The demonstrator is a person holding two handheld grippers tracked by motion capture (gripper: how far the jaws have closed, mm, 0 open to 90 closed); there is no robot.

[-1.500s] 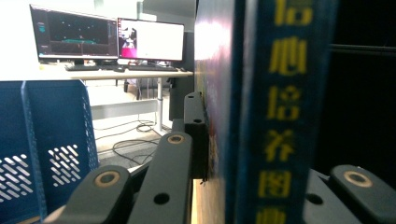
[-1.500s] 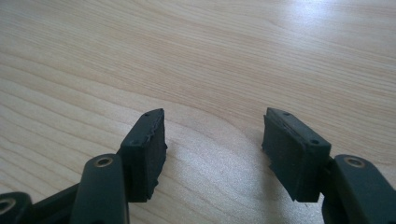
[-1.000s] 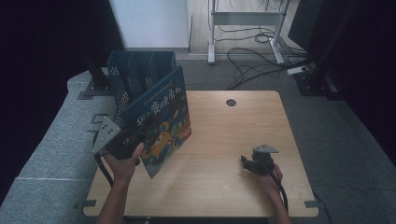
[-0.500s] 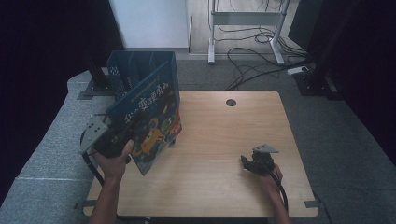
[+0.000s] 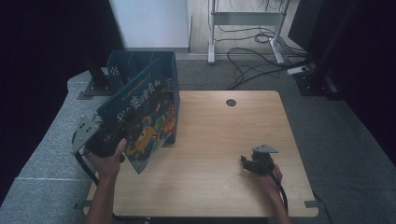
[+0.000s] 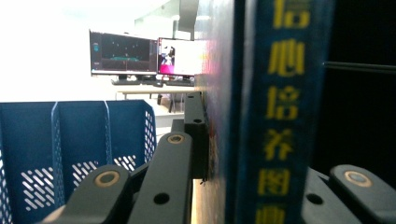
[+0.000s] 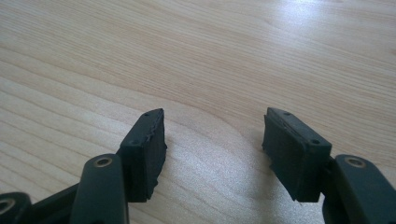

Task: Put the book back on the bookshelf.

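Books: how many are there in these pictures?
1. The book is held upright at the table's left edge by the left gripper, just in front of the blue basket. More could be hidden inside it.

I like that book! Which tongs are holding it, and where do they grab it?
The left tongs grip the blue picture book at its spine edge, near the lower corner. The right tongs are open, holding nothing.

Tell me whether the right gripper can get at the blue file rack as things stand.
Probably not directly: the right gripper rests open and far from the blue file rack, and the picture book stands in between.
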